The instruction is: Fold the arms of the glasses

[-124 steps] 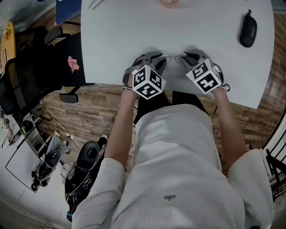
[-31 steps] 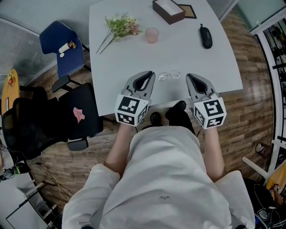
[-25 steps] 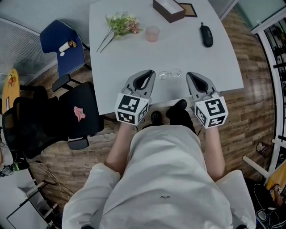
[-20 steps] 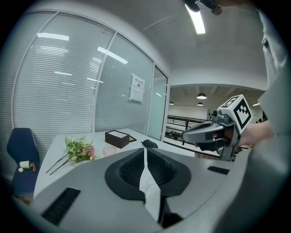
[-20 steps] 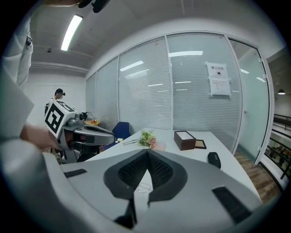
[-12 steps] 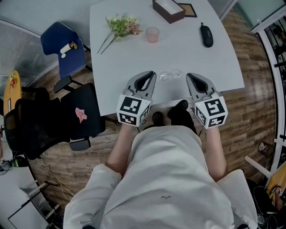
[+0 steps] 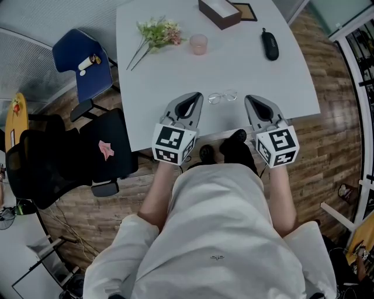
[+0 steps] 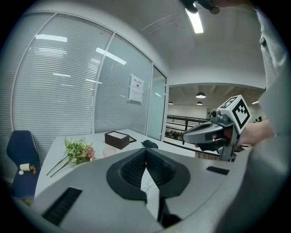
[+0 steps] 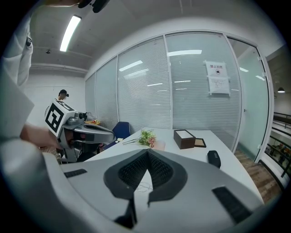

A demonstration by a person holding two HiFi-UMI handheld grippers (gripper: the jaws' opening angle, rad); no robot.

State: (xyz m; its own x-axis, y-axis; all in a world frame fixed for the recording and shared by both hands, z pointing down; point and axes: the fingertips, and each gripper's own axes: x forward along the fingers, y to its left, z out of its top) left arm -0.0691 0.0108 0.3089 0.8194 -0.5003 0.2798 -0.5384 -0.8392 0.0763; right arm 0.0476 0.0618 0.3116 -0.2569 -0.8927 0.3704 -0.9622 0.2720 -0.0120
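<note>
flanking glasses (image 7: pixel 222 97) near table (image 7: pixel 152 87) edge | left gripper (image 7: pixel 198 96) closed, empty | right gripper (image 7: pixel 247 98) closed, empty

Between the left gripper (image 7: pixel 196 98) and the right gripper (image 7: pixel 249 99) the gap is taken up only by the glasses (image 7: pixel 222 97), just ahead of both tips. Beyond them a broad stretch of the white table (image 7: pixel 169 76) is seen bare. Farther ahead, passage is narrowed by a pink cup (image 7: pixel 198 44) and flowers (image 7: pixel 158 31) before the left gripper, and a black case (image 7: pixel 269 45) before the right — all well apart. A brown box (image 7: pixel 220 13) is set at the far edge.
</note>
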